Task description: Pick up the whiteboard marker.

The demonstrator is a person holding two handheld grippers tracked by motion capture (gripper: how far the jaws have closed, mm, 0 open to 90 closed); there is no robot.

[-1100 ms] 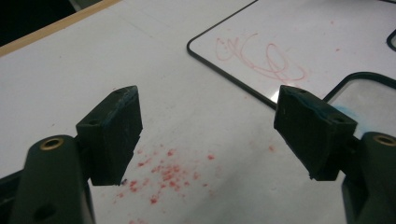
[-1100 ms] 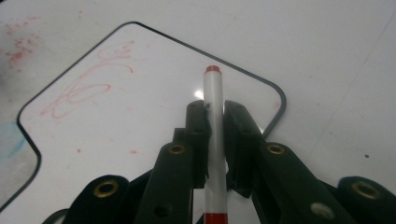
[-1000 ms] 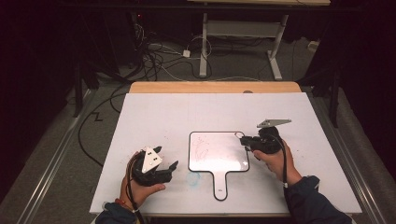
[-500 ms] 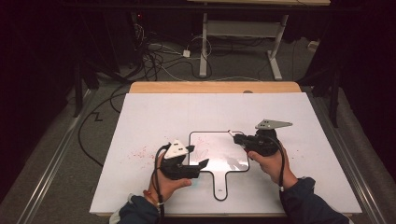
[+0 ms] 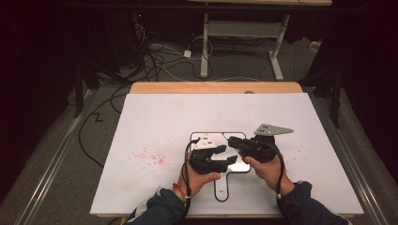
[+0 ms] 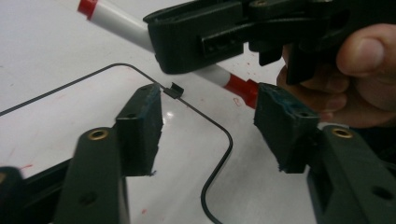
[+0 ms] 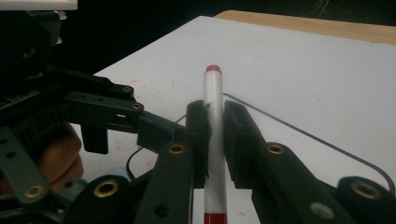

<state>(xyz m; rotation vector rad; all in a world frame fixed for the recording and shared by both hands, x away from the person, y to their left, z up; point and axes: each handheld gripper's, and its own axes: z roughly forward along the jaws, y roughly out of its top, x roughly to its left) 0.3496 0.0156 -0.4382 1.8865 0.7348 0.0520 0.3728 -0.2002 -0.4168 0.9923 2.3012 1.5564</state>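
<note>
A white marker (image 7: 214, 88) with red ends sits clamped between the pads of my right gripper (image 7: 215, 112), which is shut on its barrel. In the left gripper view the marker (image 6: 116, 21) runs slantwise under the right gripper (image 6: 161, 44), and its red end (image 6: 240, 88) pokes out close to one left pad. My left gripper (image 6: 208, 93) is open; its jaws have just been closing, and the pads stand apart with no contact on the red end. Both grippers meet over the small whiteboard (image 5: 220, 138), the left gripper (image 5: 232, 159) just below the right gripper (image 5: 233, 140).
The whiteboard has a thin black rim (image 6: 219, 126) and a handle (image 5: 221, 187) that points toward the person. Red marker smudges (image 5: 152, 157) dot the white tabletop to the left. A wooden strip (image 5: 216, 87) edges the far side; cables lie on the floor beyond.
The left hand has swung right from the table's left side to the whiteboard, beside the right gripper, and its jaws have narrowed. The right gripper has shifted slightly left with the marker.
</note>
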